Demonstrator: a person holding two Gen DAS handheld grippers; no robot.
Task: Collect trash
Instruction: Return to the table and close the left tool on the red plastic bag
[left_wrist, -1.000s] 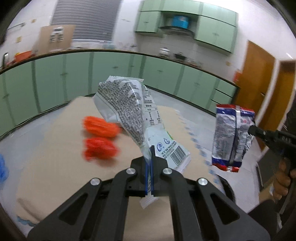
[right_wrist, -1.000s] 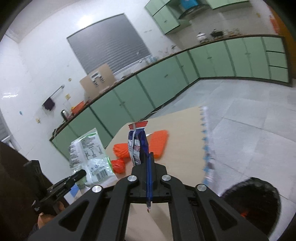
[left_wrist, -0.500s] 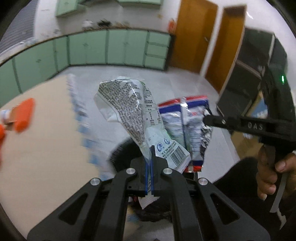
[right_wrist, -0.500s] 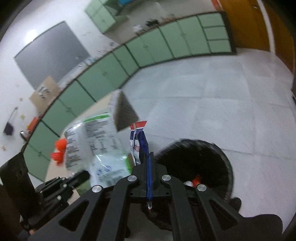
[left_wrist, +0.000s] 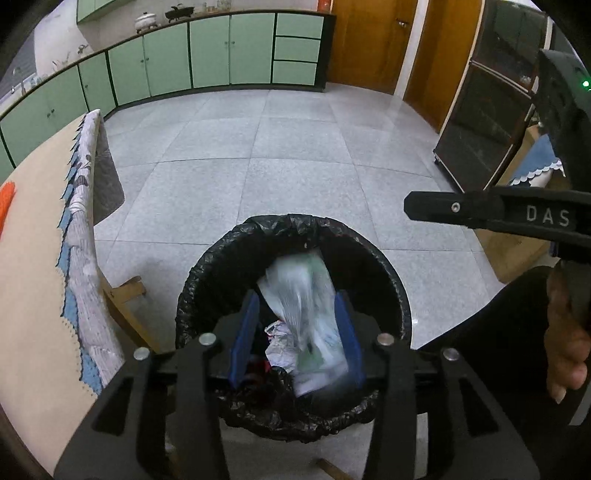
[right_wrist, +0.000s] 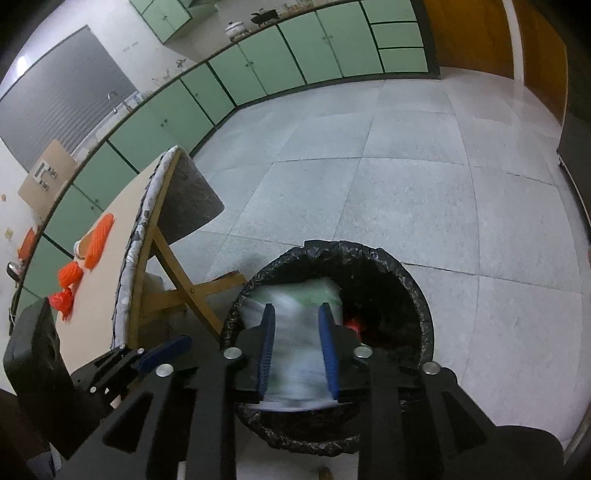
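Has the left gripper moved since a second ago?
Yes. The left gripper swung from above the table to above the black bin on the floor, and its fingers are now apart.

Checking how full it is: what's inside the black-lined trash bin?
In the trash bin a blurred white-green wrapper lies over crumpled white paper, with red scraps beside. Anything deeper is covered by these and the dark liner.

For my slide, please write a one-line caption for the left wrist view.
Open left tongs above the black-lined bin, with a blurred white-green wrapper falling inside.
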